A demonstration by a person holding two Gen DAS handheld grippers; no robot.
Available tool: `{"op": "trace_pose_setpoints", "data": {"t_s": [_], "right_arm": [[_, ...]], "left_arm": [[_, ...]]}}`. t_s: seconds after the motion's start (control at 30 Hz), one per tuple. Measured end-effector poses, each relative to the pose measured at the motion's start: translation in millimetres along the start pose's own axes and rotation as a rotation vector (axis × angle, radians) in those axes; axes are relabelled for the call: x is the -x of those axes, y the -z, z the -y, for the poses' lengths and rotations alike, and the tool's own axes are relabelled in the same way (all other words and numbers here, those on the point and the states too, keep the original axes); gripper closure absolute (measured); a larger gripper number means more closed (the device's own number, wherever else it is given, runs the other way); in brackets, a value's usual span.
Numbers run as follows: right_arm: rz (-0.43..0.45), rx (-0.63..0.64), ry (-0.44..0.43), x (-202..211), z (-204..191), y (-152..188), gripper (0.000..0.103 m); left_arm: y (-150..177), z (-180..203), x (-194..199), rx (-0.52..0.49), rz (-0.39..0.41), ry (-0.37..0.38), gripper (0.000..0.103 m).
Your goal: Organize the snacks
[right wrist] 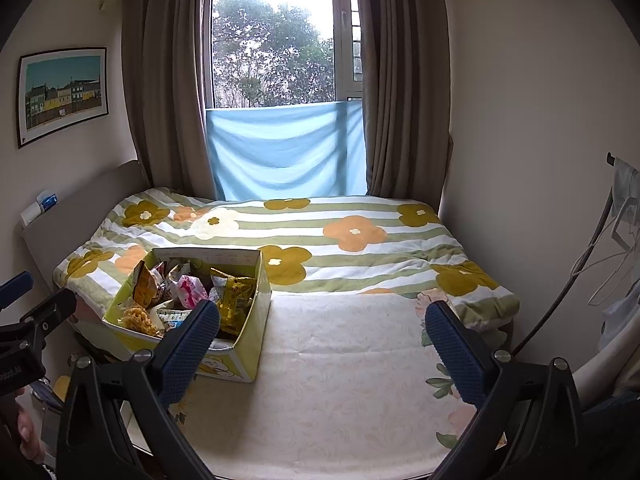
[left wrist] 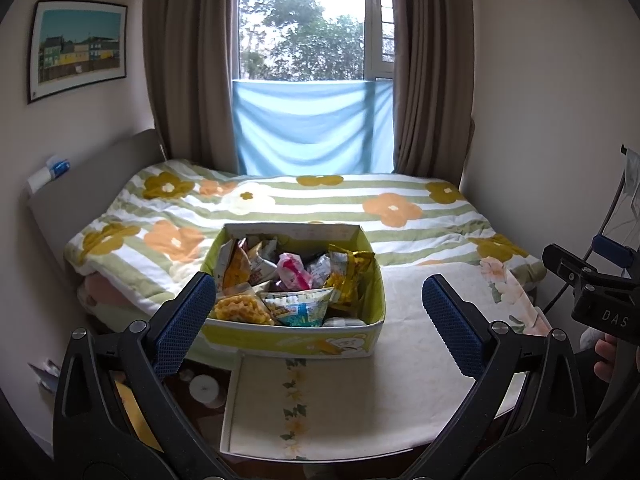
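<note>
A yellow-green cardboard box full of mixed snack packets sits on the near left part of the bed; it also shows in the right wrist view. Among them are a pink packet, gold packets and an orange snack bag. My left gripper is open and empty, hovering in front of the box. My right gripper is open and empty, to the right of the box above the cream sheet.
The bed carries a cream floral sheet and a folded striped flower quilt behind the box. A headboard stands at left, a curtained window at the back, a wall with hanging wires at right.
</note>
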State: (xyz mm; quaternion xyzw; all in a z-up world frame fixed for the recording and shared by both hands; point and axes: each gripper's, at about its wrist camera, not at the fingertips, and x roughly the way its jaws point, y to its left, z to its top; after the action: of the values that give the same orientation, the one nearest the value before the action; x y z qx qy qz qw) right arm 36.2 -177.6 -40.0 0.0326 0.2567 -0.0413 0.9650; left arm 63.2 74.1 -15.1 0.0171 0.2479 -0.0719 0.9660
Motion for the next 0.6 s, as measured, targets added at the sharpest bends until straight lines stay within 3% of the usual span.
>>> {"op": "trace_pose_setpoints", "data": {"t_s": [0.6], "right_arm": [[-0.003,0.0,0.0,-0.8,-0.2,0.8,0.001]], "left_arm": [[2.9,0.5,-2.0,0.017,-0.002,0.005,0.001]]}}
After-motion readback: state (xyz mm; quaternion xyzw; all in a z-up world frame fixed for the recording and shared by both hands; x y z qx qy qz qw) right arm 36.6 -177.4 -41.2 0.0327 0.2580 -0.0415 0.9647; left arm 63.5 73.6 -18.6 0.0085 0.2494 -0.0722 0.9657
